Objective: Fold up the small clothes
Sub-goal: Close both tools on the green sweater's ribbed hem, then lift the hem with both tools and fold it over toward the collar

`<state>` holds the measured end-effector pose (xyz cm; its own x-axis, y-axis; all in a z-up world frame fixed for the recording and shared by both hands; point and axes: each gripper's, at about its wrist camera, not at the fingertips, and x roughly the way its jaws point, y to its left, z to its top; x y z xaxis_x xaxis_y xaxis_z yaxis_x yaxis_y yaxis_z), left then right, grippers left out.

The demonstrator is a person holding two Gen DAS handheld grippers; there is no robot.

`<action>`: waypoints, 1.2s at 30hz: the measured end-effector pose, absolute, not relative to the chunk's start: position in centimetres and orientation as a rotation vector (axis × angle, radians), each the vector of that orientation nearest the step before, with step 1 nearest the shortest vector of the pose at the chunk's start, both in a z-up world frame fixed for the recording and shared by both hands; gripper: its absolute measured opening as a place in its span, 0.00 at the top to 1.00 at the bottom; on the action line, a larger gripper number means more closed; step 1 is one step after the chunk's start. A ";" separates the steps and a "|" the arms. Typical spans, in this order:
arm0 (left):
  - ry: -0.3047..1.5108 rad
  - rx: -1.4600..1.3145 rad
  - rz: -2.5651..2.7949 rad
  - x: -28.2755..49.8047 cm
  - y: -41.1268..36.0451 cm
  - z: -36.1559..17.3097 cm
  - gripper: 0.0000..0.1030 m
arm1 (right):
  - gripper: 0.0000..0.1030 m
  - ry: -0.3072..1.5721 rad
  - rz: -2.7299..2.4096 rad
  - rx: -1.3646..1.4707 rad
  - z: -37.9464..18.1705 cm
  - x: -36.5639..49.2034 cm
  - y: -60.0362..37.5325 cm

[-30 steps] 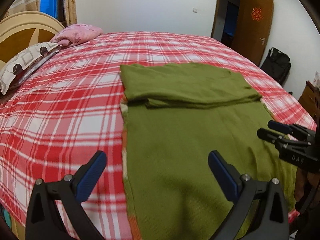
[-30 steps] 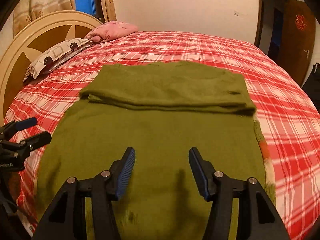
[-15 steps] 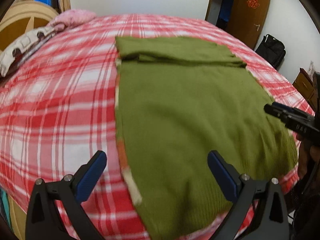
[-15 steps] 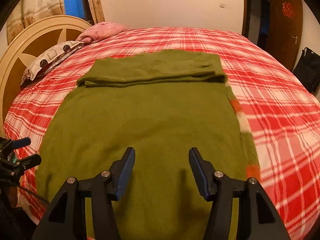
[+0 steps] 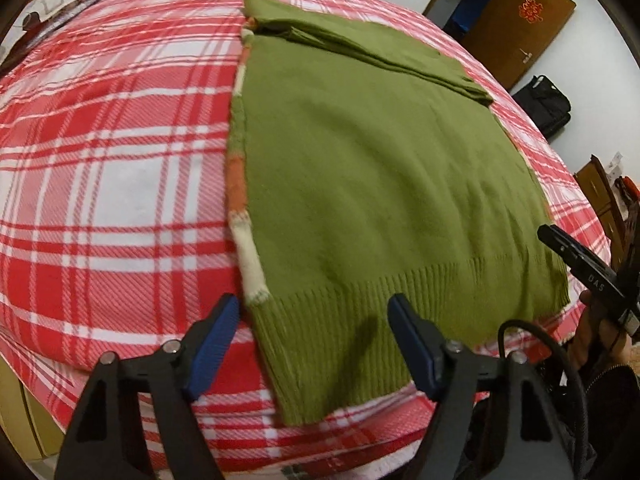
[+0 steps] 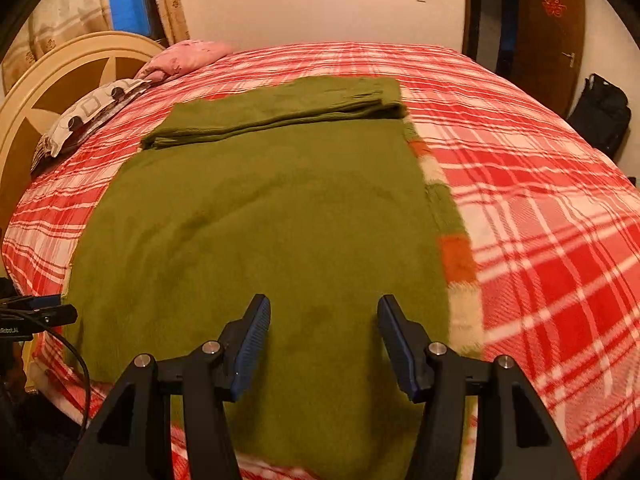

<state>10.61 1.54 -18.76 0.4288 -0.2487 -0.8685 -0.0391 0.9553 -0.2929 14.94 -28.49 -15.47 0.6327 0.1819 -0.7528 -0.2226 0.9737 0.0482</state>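
- Green sweater (image 5: 380,184): lies flat on the red plaid bedspread (image 5: 120,152). Its far end is folded back on itself toward 12 o'clock. The ribbed hem (image 5: 360,300) faces 6 o'clock, at the near edge of the bed.
- Striped sleeve (image 5: 240,184): orange, white and green bands show from under the sweater along its 9 o'clock side in the left wrist view, and along its 3 o'clock side in the right wrist view.
- Left gripper (image 5: 314,340): jaws apart, having just been closing. The hem's corner lies between them; the blue pads (image 5: 212,344) do not press on the cloth.
- Right gripper (image 6: 322,344): jaws moderately apart, above the near part of the sweater. Nothing is held.
- Pillows (image 6: 92,116): at 10 o'clock in the right wrist view, against the headboard (image 6: 48,92).
- Black bag (image 6: 602,112): on the floor at 2 o'clock, beside the brown door (image 6: 554,20).
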 end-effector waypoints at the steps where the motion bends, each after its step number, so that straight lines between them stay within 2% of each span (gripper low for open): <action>1: 1.129 -0.290 -0.131 10.6 1.4 -18.8 0.27 | 0.45 0.855 0.225 -0.044 -15.4 14.8 -28.8; 3: 1.131 -0.298 -0.128 10.4 1.5 -18.8 0.30 | 0.45 0.853 0.204 -0.028 -15.3 14.5 -29.9; 14: 1.186 -0.309 -0.143 9.1 1.2 -19.7 0.31 | 0.45 0.869 0.145 0.045 -15.3 12.9 -34.0; 17: 1.193 -0.312 -0.146 9.2 1.2 -19.8 0.40 | 0.44 0.880 0.141 0.077 -15.5 12.4 -35.4; 19: 1.190 -0.309 -0.154 9.0 1.1 -19.8 0.53 | 0.44 0.884 0.137 0.100 -15.6 12.2 -36.2; 21: 1.189 -0.306 -0.158 8.9 1.1 -19.6 0.75 | 0.44 0.886 0.142 0.111 -15.6 12.0 -36.6; 23: 1.188 -0.310 -0.172 8.8 1.2 -19.6 0.80 | 0.44 0.883 0.144 0.110 -15.6 11.9 -36.7; 29: 1.191 -0.332 -0.183 8.9 1.4 -19.9 0.80 | 0.45 0.915 0.206 0.135 -16.2 11.7 -36.1; 31: 1.200 -0.359 -0.187 9.0 1.6 -20.3 0.77 | 0.51 0.918 0.207 0.127 -16.3 11.6 -35.9; 32: 1.201 -0.367 -0.190 9.0 1.8 -20.3 0.77 | 0.62 0.925 0.209 0.123 -16.4 11.6 -35.8; 34: 1.199 -0.384 -0.198 8.8 2.1 -20.3 0.78 | 0.72 0.947 0.212 0.128 -16.9 11.6 -35.9; 35: 1.194 -0.392 -0.205 8.7 2.3 -20.3 0.83 | 0.84 0.954 0.210 0.130 -17.1 11.6 -36.0; 36: 1.190 -0.388 -0.207 8.6 2.4 -20.1 0.88 | 0.89 0.956 0.212 0.140 -17.2 11.5 -36.3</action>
